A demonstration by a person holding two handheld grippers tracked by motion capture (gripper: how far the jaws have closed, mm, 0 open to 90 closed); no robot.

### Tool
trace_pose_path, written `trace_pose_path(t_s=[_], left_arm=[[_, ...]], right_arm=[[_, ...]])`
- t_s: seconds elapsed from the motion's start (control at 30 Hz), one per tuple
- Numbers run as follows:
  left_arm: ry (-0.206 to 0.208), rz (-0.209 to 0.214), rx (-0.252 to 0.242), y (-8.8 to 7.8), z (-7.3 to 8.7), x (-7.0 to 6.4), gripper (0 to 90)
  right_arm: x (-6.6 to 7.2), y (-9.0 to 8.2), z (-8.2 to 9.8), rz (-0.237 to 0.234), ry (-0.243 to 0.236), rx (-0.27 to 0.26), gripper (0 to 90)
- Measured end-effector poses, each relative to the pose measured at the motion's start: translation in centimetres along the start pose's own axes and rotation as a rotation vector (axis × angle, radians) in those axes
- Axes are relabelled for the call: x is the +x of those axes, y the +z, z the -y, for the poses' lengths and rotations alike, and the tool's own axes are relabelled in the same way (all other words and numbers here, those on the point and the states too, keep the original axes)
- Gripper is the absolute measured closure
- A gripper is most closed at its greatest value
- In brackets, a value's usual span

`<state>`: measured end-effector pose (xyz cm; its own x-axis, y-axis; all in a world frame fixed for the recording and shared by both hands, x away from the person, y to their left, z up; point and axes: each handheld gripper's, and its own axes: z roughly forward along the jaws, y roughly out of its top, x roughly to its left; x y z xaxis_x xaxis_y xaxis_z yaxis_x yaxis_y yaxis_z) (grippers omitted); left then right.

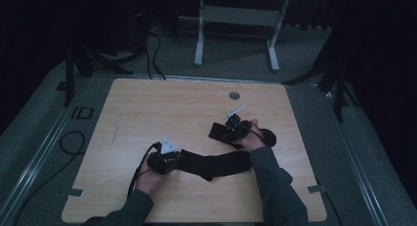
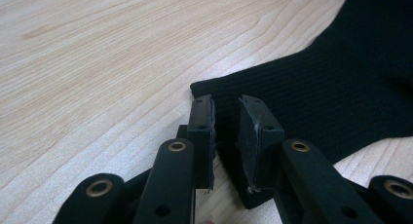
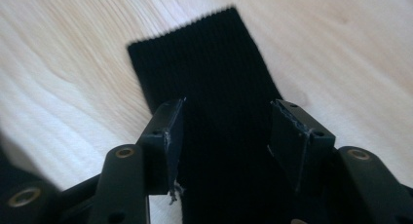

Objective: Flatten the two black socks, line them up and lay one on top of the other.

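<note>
Two black socks lie on the wooden table (image 1: pixel 147 103). The longer sock (image 1: pixel 216 165) (image 2: pixel 331 78) stretches across the near middle. My left gripper (image 1: pixel 178 160) (image 2: pixel 225 112) is at its left end, jaws close together with the ribbed cuff pinched between the pads. The second sock (image 1: pixel 268 136) (image 3: pixel 204 63) lies flat farther back and to the right. My right gripper (image 1: pixel 220 130) (image 3: pixel 226 117) is low over it, jaws wide apart on either side of the cloth, pads not pressing. Its cuff edge points away from that gripper.
A round grommet (image 1: pixel 234 95) sits near the table's far edge. Beyond the table stands a white desk frame (image 1: pixel 199 34) on grey carpet. A dark cable loop (image 1: pixel 74 142) lies on the floor at the left. Tape marks sit at the near corners.
</note>
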<state>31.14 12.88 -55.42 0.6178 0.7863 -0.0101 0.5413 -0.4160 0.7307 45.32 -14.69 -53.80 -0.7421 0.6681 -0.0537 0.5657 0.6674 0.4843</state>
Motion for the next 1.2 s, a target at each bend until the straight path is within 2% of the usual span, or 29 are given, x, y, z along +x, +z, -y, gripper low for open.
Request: trace_pose_path(t_s=[0.03,0.07,0.1,0.13,0.2,0.27,0.4,0.5,0.67,0.8,0.87,0.9,0.93,0.97,1.2], left_arm=[[0.001,-0.001,0.000,0.0,0.0,0.0,76.2],[0.001,-0.001,0.000,0.0,0.0,0.0,76.2],[-0.002,-0.001,0.001,0.0,0.0,0.0,76.2],[-0.002,-0.001,0.001,0.0,0.0,0.0,76.2],[0.002,-0.002,0.003,0.0,0.0,-0.1,76.2],[0.004,-0.002,0.004,0.0,0.0,-0.1,76.2],[-0.001,-0.003,0.004,0.1,0.0,0.0,76.2],[-0.006,-0.002,0.004,0.1,0.0,0.0,76.2],[-0.002,-0.001,0.005,0.1,0.0,0.0,76.2],[-0.004,-0.003,0.007,0.1,0.1,0.0,76.2],[-0.006,-0.001,0.007,0.1,0.1,0.0,76.2],[-0.005,-0.001,0.007,0.1,0.1,0.0,76.1],[-0.007,0.001,0.007,0.2,0.1,0.0,76.1],[-0.006,0.001,0.007,0.2,0.1,0.0,76.1],[-0.009,0.002,0.006,0.2,0.1,0.0,76.1]], right_arm=[[-0.2,0.1,0.1,-0.021,0.032,-0.012,46.8],[-0.2,0.1,0.1,-0.021,0.032,-0.012,46.8],[-0.3,0.0,0.2,-0.022,0.038,-0.018,58.7],[-0.3,0.0,0.2,-0.022,0.038,-0.018,58.7],[-0.4,-0.2,0.1,-0.025,0.025,-0.011,74.1],[-0.5,-0.2,0.1,-0.010,0.031,-0.009,81.8],[-0.7,-0.3,0.1,-0.017,0.070,-0.019,83.5],[-0.7,-1.0,0.0,-0.030,0.067,-0.054,83.5],[-0.4,-3.9,-0.4,-0.049,0.062,-0.148,83.4],[0.0,-6.3,-0.4,-0.054,0.060,-0.203,83.4],[0.4,-7.6,-0.6,-0.047,0.046,-0.226,83.4],[0.8,-8.9,-0.9,-0.039,0.025,-0.254,83.4],[0.8,-8.9,-0.9,-0.039,0.025,-0.254,83.4],[1.0,-9.6,-1.0,-0.036,0.016,-0.273,83.4],[2.7,-14.2,-1.5,-0.067,-0.038,-0.403,83.3]])
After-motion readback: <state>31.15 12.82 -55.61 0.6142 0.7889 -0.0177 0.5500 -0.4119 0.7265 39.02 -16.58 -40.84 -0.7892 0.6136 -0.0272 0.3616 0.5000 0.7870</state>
